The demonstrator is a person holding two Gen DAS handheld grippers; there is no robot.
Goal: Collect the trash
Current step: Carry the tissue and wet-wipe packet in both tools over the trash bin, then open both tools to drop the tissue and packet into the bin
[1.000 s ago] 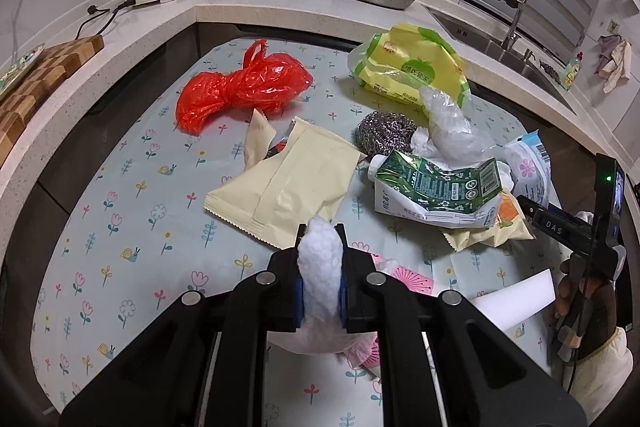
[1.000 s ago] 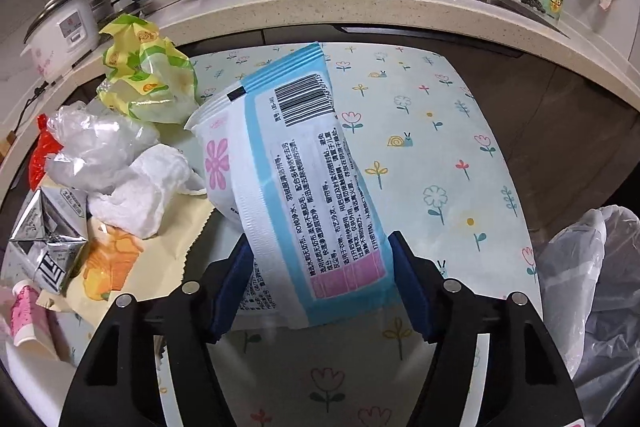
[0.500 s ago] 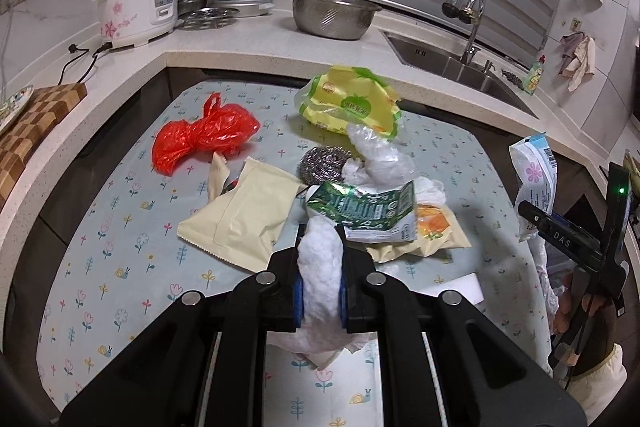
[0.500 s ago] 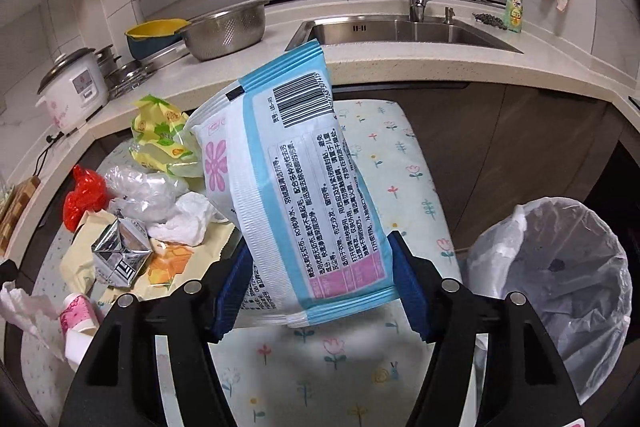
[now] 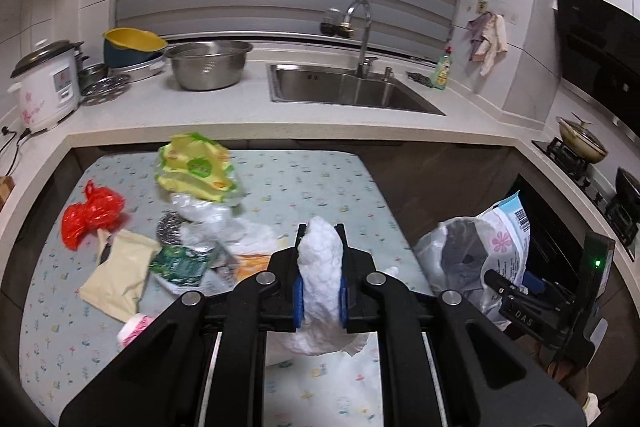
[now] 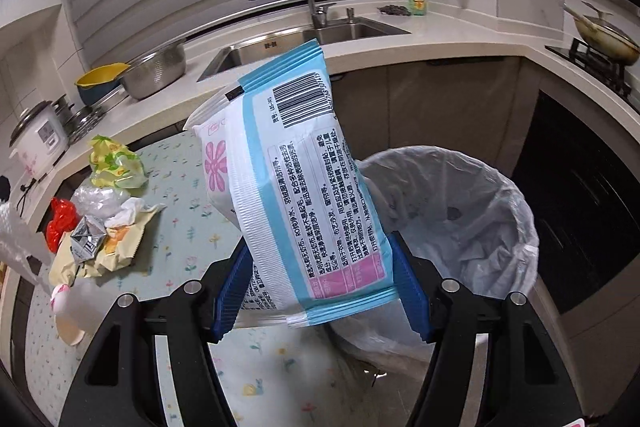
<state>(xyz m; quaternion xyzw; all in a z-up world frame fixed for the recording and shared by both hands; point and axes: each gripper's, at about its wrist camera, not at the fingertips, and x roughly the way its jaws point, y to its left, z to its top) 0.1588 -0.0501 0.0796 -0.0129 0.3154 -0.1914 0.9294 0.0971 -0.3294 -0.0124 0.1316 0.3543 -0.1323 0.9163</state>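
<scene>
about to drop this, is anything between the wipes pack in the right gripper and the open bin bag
Nothing visible. The wipes pack, clamped in the right gripper, hangs just in front of the bin bag, whose mouth gapes open with only small scraps inside.

The left tool [image 5: 320, 287] is pointing downward, its blue pads [image 5: 297, 301] pinching tight on a crumpled white tissue [image 5: 320, 267] that is sticking up between them. The right tool [image 6: 320, 291] is also angling down, its blue pads [image 6: 230, 291] standing wide and pressing both edges of a blue-and-white wipes packet [image 6: 304, 187]. A hand [image 5: 568, 379] is gripping the right tool's handle at the lower right of the left view.
</scene>
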